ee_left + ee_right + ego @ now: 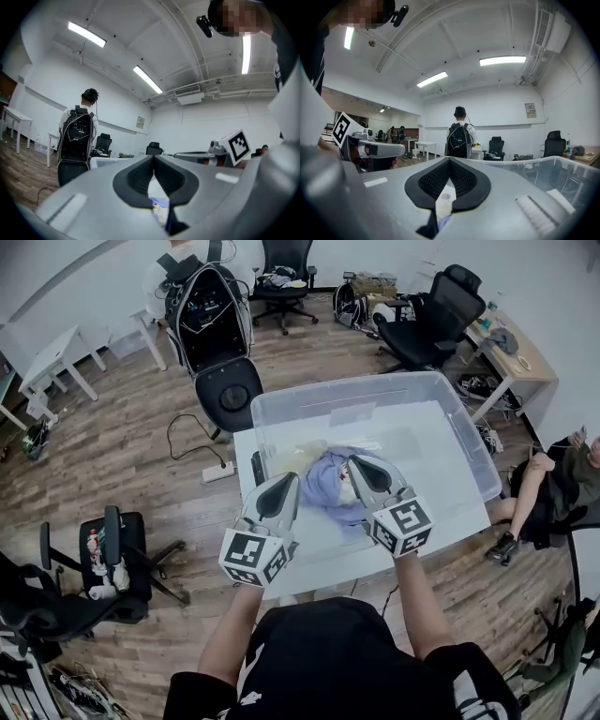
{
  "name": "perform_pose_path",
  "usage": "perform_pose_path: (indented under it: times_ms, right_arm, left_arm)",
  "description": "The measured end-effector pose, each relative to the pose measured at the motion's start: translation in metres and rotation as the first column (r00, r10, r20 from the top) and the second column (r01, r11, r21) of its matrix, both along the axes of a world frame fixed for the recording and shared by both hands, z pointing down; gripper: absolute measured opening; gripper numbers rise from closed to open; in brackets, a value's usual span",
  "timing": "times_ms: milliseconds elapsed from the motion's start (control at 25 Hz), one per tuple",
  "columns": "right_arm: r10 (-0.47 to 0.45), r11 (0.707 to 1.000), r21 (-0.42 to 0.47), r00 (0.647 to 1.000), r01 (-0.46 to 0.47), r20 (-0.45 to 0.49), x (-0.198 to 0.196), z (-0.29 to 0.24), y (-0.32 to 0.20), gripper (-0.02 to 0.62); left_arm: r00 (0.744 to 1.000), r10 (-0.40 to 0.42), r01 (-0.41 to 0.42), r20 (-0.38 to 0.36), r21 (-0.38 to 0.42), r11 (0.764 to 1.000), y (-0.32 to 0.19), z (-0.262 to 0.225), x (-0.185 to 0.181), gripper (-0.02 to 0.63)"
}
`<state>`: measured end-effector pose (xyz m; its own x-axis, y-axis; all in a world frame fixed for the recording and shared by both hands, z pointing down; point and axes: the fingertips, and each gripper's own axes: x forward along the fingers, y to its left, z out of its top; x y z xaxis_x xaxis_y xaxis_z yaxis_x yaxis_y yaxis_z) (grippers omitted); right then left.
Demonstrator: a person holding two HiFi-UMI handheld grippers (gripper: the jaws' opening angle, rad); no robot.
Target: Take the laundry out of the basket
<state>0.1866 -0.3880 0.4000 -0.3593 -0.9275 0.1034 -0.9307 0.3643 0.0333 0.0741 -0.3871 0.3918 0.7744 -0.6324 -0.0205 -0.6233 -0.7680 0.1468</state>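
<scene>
A clear plastic bin (375, 390) serves as the basket and stands on a white table (323, 554). Inside it lies a crumpled lavender garment (323, 486), with pale cloth (300, 451) behind it. My left gripper (289, 480) hovers at the bin's front left with its jaws closed tip to tip and nothing between them. My right gripper (357, 463) hangs just right of the garment, also shut and empty. In the left gripper view the jaws (153, 157) meet, and lavender cloth (159, 208) shows below them. In the right gripper view the jaws (450, 160) also meet.
A black office chair (228, 390) stands behind the table's left corner, with a person wearing a backpack (206, 306) beyond it. A power strip (217, 472) and its cable lie on the wooden floor. Another chair (108, 568) is at the left, and a seated person (553, 488) is at the right.
</scene>
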Motion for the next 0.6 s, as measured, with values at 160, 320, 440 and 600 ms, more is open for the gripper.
perform_pose_path:
  times_ms: [160,320,440,600]
  right_arm:
    - [-0.042,0.997,-0.059,0.998,0.04,-0.037,0.012,0.011,-0.021,-0.002]
    - [-0.118,0.981,-0.171,0.984,0.094,-0.135,0.022,0.039,-0.046,-0.002]
    - [-0.188,0.944,-0.306,0.964,0.125,-0.187,0.034,0.082,-0.064,0.0]
    - [-0.302,0.869,-0.465,0.927,0.171,-0.224,0.041,0.138,-0.078,0.068]
  left_arm:
    - [0.999,-0.033,0.033,0.002,-0.002,0.999,-0.009,-0.001,0.005,0.009]
    - [0.998,-0.061,0.061,0.004,0.004,0.998,-0.018,-0.004,0.009,0.009]
    - [0.996,-0.088,0.088,0.004,0.002,0.996,-0.024,-0.004,0.008,0.009]
    - [0.993,-0.115,0.115,0.007,0.003,0.993,-0.031,-0.004,0.007,0.008]
